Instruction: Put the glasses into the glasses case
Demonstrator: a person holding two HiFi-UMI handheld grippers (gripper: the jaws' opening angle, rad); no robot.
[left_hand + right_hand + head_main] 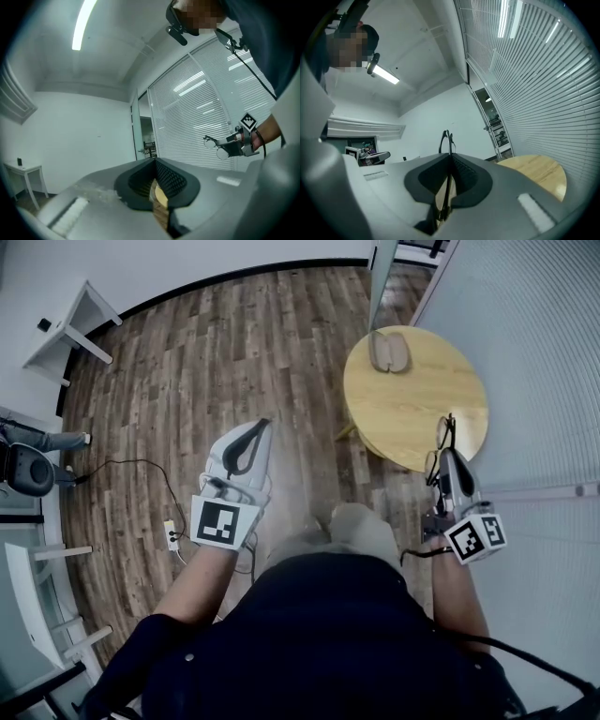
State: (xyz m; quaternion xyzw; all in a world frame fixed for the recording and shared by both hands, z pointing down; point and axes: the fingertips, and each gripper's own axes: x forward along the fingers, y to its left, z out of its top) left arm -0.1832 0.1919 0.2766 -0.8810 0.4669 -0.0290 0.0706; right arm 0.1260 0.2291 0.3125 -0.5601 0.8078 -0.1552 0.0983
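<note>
In the head view, an open glasses case (388, 351) lies at the far edge of a round wooden table (403, 413). My right gripper (448, 454) hovers over the table's near right edge, shut on a thin black pair of glasses (438, 441). In the right gripper view the glasses (446, 140) stick up from between the closed jaws. The left gripper view shows the glasses (213, 142) held out from the right gripper (230, 145). My left gripper (264, 424) is over the wooden floor left of the table, shut with nothing in it.
A power strip (172, 534) with a black cable lies on the floor below the left gripper. A white side table (73, 329) stands far left, with a black chair (23, 471) nearer. White blinds (534, 352) line the right side behind the table.
</note>
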